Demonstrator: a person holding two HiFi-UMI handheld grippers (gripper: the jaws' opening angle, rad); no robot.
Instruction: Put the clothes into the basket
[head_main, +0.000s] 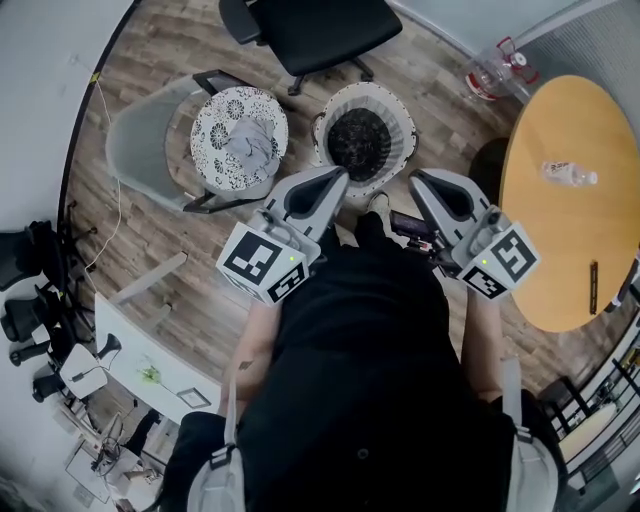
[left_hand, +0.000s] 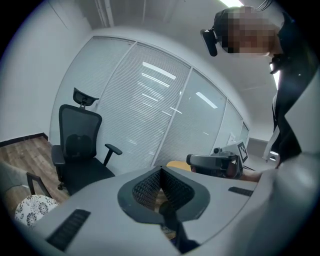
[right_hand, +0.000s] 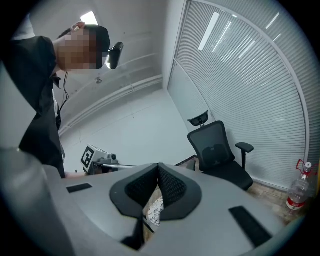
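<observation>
While left hand-held gripper and right hand-held gripper hover clenched, empty, wood floor flanks the basket.

Wood floor carries white basket (office chair behind).

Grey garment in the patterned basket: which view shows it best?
Head view: it looks straight down on the grey garment lying in the patterned basket. The left gripper view catches only that basket's edge; the right, a patterned scrap behind its fingers.

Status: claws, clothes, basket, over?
Left claw and right claw shut, empty. Grey clothes on patterned cushion, not yet in basket. No obstruction seen.
</observation>
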